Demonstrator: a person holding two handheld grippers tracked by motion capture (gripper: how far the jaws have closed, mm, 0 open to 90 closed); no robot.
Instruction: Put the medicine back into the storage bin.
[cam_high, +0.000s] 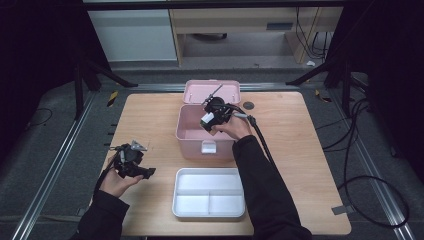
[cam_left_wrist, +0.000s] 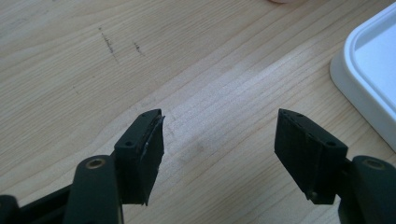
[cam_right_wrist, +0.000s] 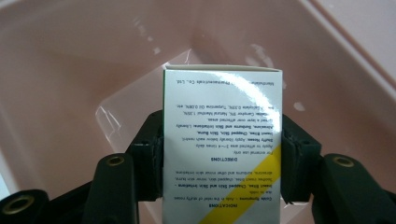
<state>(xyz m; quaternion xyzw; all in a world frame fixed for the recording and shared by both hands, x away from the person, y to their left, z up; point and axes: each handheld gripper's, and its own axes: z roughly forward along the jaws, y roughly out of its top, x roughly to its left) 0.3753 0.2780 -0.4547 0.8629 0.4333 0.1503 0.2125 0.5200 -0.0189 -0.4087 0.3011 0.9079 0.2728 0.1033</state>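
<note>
The pink storage box stands open mid-table, lid back, with free wood all round. The right tool hangs over its cavity, clenched on a white medicine carton whose printed directions show in the right gripper view. The left tool gapes, released, over bare wood beside the white divided tray.
</note>
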